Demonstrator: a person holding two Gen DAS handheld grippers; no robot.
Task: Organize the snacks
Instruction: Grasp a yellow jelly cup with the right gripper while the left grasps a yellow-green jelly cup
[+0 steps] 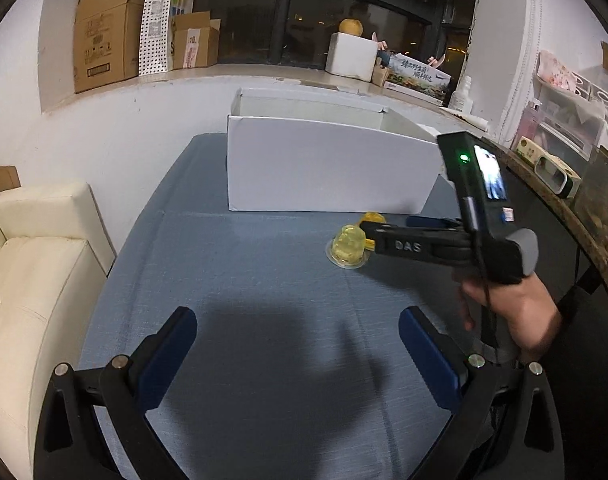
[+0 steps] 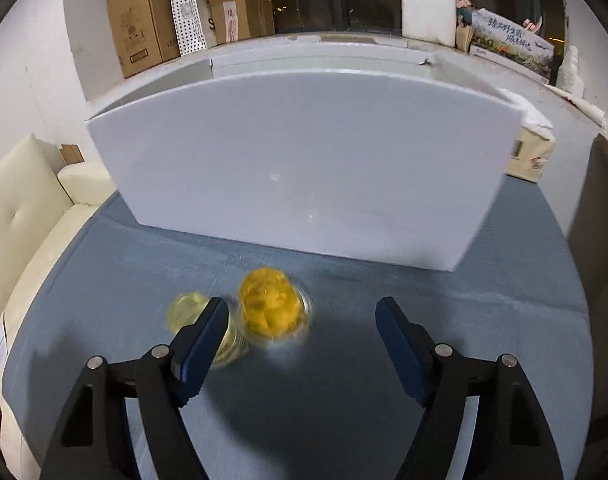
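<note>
1. Plainly, two jelly cups were counted on the blue-covered table point(image 1: 244, 280), just in front of the white box point(image 2: 304, 168): a pale yellow cup point(image 1: 349, 249) and an orange cup point(image 2: 271, 307), set side by side and touching or nearly so; both were blurred in the right wrist view.
2. The right gripper point(image 2: 302, 334) was seen with its jaws spread wide and nothing held. The orange cup lay just ahead of it, left of centre in the gap, close to the left finger; the pale yellow cup point(image 2: 208, 328) lay partly hidden behind that finger, outside the gap.
3. The left gripper point(image 1: 298, 340) was likewise found wide open and empty, held well back from both cups over bare cloth.
4. The right gripper was judged the nearer by far, and the orange cup its likely target; a small shift leftward was thought needed to centre it.
5. One white box was counted; its open top faced upward beyond the cups, and its inside could not be seen.
</note>
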